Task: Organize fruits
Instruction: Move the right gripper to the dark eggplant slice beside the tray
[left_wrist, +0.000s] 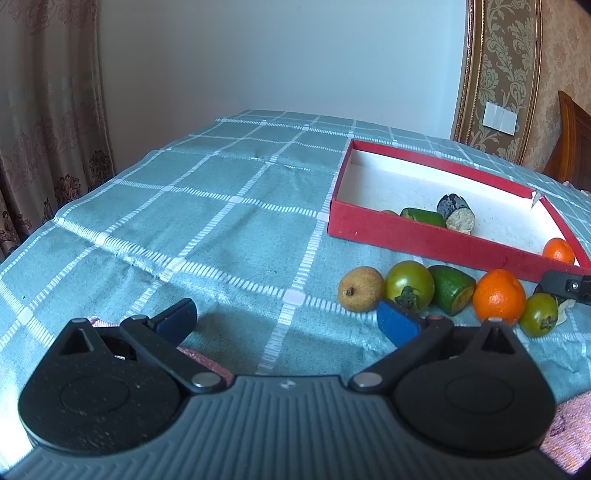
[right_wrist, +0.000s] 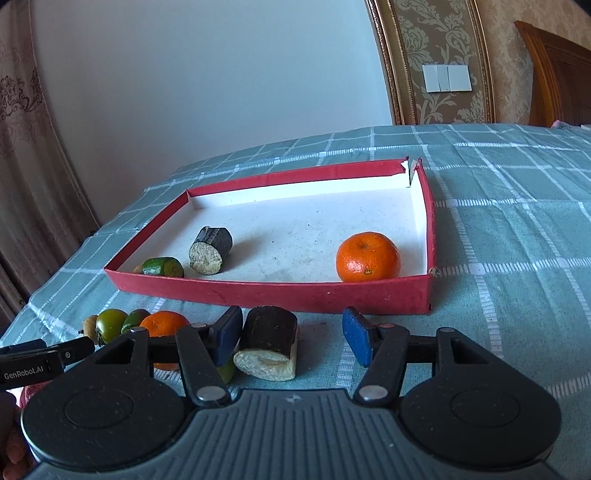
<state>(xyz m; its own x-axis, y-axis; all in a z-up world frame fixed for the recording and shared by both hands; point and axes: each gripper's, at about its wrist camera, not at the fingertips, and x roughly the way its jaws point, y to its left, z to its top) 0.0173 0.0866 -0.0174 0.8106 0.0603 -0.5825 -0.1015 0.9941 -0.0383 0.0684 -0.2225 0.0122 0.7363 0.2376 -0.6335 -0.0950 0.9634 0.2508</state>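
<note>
A red box (right_wrist: 280, 291) with a white floor holds an orange (right_wrist: 368, 257), a dark cut cylinder (right_wrist: 211, 250) and a green cut piece (right_wrist: 163, 267); the box also shows in the left wrist view (left_wrist: 424, 236). In front of it on the cloth lie a brown pear (left_wrist: 361, 288), a green tomato (left_wrist: 409, 284), a green cut piece (left_wrist: 452, 290), an orange (left_wrist: 499, 295) and a second green tomato (left_wrist: 540, 314). My left gripper (left_wrist: 288, 317) is open and empty over bare cloth. My right gripper (right_wrist: 293, 338) is open, with a dark cut piece (right_wrist: 269, 341) between its jaws, close to the left finger.
The table has a teal checked cloth (left_wrist: 207, 221). A pink cloth (left_wrist: 569, 428) lies at the near edge. A curtain (left_wrist: 44, 129) hangs at the left, a wall behind. A wooden chair (left_wrist: 572, 144) stands at the far right.
</note>
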